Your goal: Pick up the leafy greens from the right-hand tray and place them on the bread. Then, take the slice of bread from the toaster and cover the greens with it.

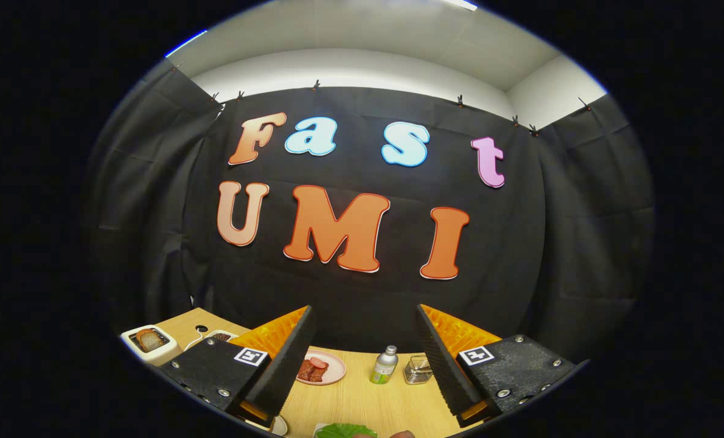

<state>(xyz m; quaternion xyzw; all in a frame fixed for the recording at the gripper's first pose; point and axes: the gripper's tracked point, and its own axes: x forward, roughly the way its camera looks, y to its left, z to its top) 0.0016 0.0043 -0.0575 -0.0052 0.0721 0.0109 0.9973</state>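
Lying just below the wide-spread, empty gripper (362, 365) fingers, the greens (345, 431) are judged light, limp and easily torn, best pinched gently at the leaf's thicker middle, with the toaster (149, 344) well apart.

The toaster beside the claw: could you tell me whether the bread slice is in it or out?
In: the bread slice sits in the toaster; the claw is open, holding nothing.

Ridged fingers (289, 359) on black screwed plates – each bearing a square marker (black-and-white).
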